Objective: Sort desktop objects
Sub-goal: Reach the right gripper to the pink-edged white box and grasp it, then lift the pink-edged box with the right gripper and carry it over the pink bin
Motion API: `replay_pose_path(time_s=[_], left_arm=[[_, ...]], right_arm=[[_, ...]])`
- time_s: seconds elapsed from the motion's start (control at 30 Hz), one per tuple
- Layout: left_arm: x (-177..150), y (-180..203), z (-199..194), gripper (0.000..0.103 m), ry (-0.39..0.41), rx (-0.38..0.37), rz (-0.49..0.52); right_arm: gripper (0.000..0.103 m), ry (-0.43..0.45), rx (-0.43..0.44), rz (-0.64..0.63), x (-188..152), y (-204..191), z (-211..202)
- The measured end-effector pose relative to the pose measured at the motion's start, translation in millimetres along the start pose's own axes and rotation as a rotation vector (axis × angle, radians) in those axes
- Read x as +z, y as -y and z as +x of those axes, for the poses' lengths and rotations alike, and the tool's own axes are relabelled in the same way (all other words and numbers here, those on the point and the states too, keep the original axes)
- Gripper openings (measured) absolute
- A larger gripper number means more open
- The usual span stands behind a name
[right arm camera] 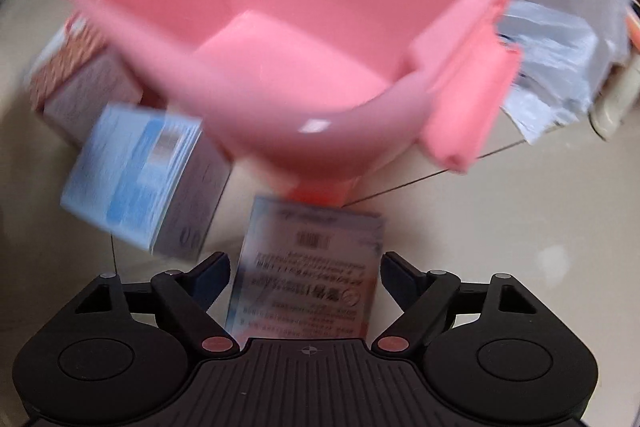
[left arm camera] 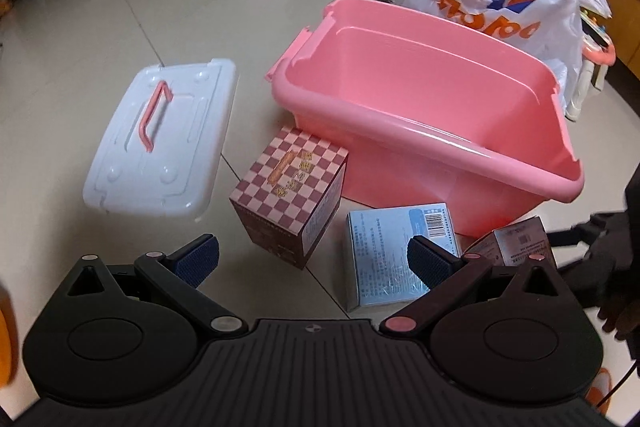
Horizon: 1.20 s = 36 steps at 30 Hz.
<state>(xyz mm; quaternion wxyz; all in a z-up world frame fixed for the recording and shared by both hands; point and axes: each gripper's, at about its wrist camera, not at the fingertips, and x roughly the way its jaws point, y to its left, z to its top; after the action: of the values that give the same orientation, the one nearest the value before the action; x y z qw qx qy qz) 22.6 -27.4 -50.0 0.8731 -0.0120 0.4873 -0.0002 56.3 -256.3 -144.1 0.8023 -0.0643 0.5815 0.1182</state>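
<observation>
The smooth pink plastic tub (left arm camera: 432, 147) has nothing inside; cardboard boxes (left arm camera: 290, 195) sit beside it; left gripper (left arm camera: 314, 259) and right gripper (right arm camera: 306, 277) are both spread wide

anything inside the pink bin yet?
No. The pink bin shows only bare floor and walls in both views. Its near wall hides a strip of the bottom in the left wrist view. The checkered box and blue box sit outside it.

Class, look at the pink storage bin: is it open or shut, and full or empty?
Open and empty. The pink storage bin shows a bare floor inside, and its white lid lies beside it.
</observation>
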Motion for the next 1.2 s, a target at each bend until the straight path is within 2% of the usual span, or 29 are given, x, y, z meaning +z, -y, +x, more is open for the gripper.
replay_pose_path(time_s=[0.03, 0.17, 0.5, 0.63, 0.7, 0.83, 1.03, 1.1, 1.2], left_arm=[[0, -1, 1, 0.103, -0.003, -0.001, -0.001], [0, -1, 1, 0.103, -0.001, 0.004, 0.008], [2, -9, -7, 0.103, 0.011, 0.031, -0.033], [4, -15, -15, 0.103, 0.022, 0.040, -0.062], [4, -17, -18, 0.103, 0.019, 0.061, -0.066], [4, -24, -26, 0.103, 0.042, 0.101, -0.063], [9, -31, -39, 0.103, 0.080, 0.146, -0.062], [9, -32, -43, 0.103, 0.090, 0.144, -0.066], [10, -34, -47, 0.103, 0.110, 0.144, -0.068]], right_arm=[[0.080, -0.005, -0.003, 0.004, -2, -2, 0], [0.069, -0.024, -0.017, 0.018, -9, -11, -1], [0.068, -0.071, -0.050, 0.053, -26, -33, -3], [0.067, -0.029, -0.060, 0.154, -37, -32, -26], [0.067, 0.003, -0.063, 0.221, -45, -46, -49], [0.067, 0.113, -0.068, 0.333, -38, -60, -89], [0.067, 0.340, -0.076, 0.355, -8, -75, -168], [0.067, 0.390, -0.082, 0.370, 5, -78, -188], [0.067, 0.432, -0.046, 0.437, 23, -71, -208]])
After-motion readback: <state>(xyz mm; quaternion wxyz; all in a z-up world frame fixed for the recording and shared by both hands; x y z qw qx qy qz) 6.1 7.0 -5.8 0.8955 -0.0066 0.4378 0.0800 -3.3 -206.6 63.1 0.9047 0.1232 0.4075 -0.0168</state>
